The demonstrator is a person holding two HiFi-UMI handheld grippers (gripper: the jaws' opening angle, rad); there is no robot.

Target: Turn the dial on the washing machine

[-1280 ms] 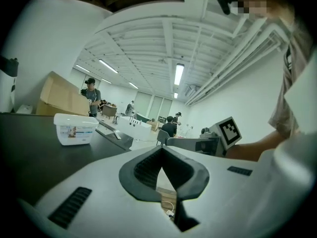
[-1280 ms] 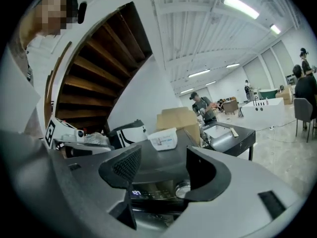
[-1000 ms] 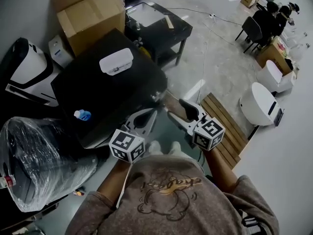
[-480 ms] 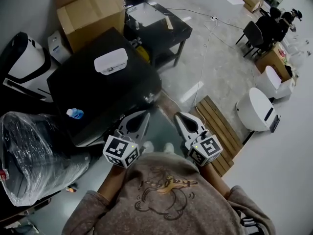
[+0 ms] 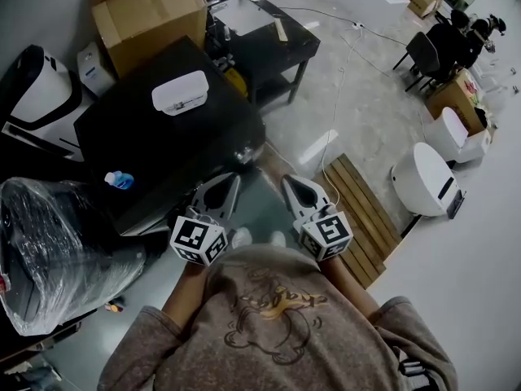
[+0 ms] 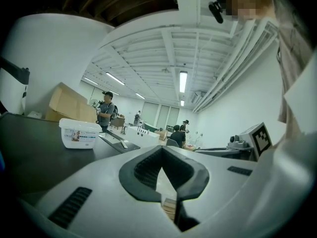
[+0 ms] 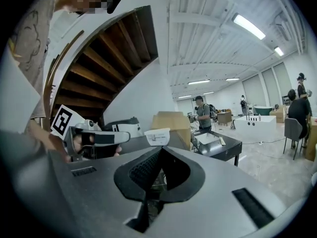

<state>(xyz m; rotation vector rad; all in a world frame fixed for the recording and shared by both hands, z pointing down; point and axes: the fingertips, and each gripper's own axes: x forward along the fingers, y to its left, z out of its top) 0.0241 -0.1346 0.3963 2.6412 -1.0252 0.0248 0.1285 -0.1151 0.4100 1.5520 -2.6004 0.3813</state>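
Observation:
The black washing machine (image 5: 163, 149) stands at the left of the head view. A small shiny knob (image 5: 243, 152) that looks like its dial sits at the front corner. My left gripper (image 5: 233, 177) is shut and empty, just off the machine's front edge. My right gripper (image 5: 286, 179) has just been closing and is now shut with nothing between its jaws, a short way right of the knob and apart from it. In the left gripper view my left gripper (image 6: 162, 148) points over the machine's dark top. In the right gripper view my right gripper (image 7: 161, 148) has its tips together.
A white tub (image 5: 179, 92) and a blue-capped bottle (image 5: 118, 179) lie on the machine's top. Behind it are a cardboard box (image 5: 151, 15) and a low black table (image 5: 260, 43). A wooden pallet (image 5: 362, 210) lies to the right, a plastic-wrapped bundle (image 5: 57, 251) to the left.
The right jaws went from wide open to shut, empty. Both grippers drew back from the machine's front corner toward the person's body.

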